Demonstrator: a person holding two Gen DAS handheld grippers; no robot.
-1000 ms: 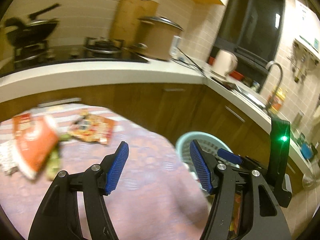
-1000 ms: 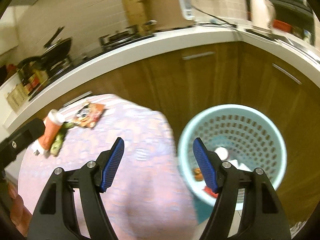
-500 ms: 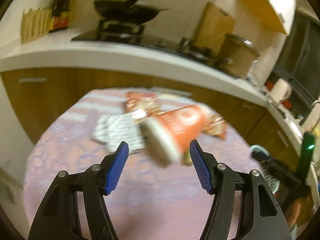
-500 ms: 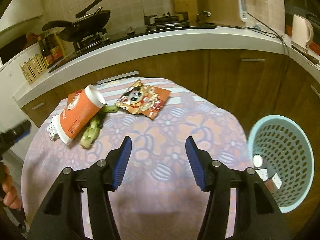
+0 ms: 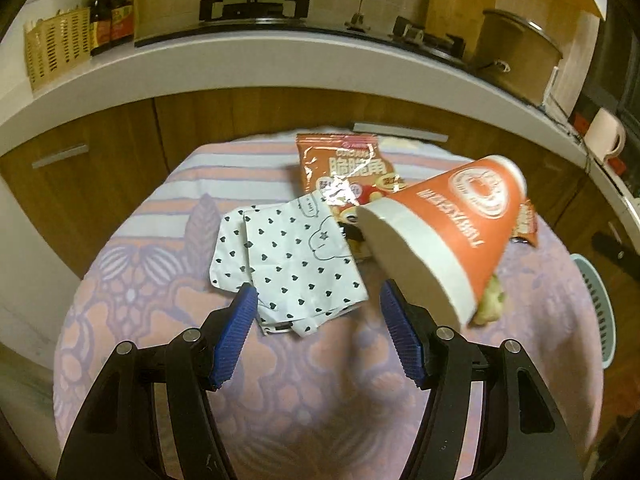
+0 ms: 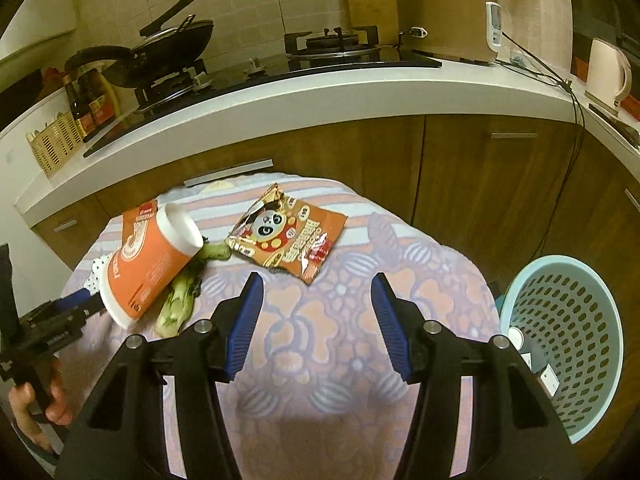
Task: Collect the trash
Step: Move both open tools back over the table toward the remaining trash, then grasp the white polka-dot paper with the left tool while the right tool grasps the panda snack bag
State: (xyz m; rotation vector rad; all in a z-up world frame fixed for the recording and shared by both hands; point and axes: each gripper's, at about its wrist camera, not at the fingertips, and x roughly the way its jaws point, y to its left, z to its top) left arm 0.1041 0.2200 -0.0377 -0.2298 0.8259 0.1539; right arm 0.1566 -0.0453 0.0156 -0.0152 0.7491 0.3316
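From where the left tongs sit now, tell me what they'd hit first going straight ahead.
Probably the heart-print wrapper, lying just ahead between the open left tongs; the orange cup sits slightly right. Depth is uncertain.

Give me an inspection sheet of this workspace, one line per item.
Surface: round table under a floral cloth.
Job's things: orange cup on its side over a vegetable scrap; heart-print wrapper; red snack bag; panda snack bag; blue basket beside the table, some trash inside.
Clutter: nothing seen.
Grippers: left gripper open, near the wrapper; right gripper open, empty.
Cables: cord hanging over the counter edge.
Surroundings: counter with wok, cooker, kettle.
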